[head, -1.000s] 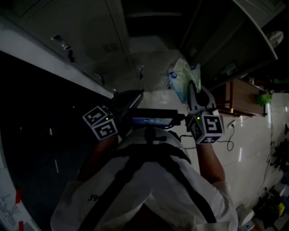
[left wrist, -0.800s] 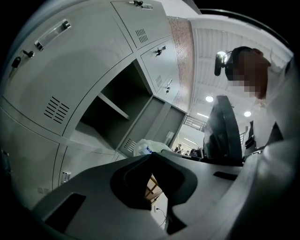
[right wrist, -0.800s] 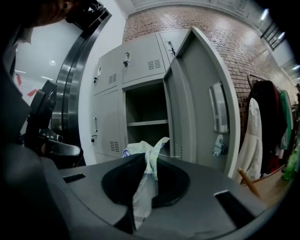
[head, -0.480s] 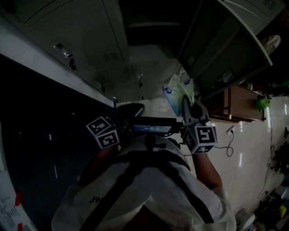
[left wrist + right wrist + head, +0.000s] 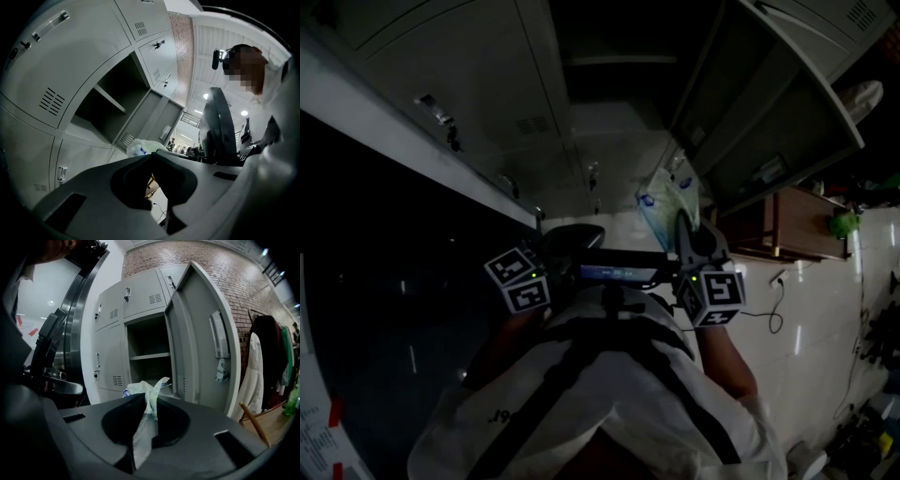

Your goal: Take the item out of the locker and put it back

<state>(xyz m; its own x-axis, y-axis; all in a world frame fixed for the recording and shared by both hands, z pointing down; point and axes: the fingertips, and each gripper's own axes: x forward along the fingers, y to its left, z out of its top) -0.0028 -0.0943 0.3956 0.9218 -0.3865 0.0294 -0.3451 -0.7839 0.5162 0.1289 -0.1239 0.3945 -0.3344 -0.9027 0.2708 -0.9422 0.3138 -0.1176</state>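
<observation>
My right gripper (image 5: 150, 400) is clamped on the bag (image 5: 140, 387) facing the open locker (image 5: 147, 356); my left gripper (image 5: 151, 156) is closed, empty.

Locker (image 5: 149, 341): grey metal, its door (image 5: 201, 343) swung open.
Shelf (image 5: 149, 356): one level board across the open compartment.
Floor (image 5: 811, 328): pale glossy tiles.
On the floor: a dark cable (image 5: 759, 315) lying loose; wooden furniture (image 5: 797, 223) standing near the door.

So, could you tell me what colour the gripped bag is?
The bag is pale greenish white with a blue patch; clearest in right gripper view.
</observation>
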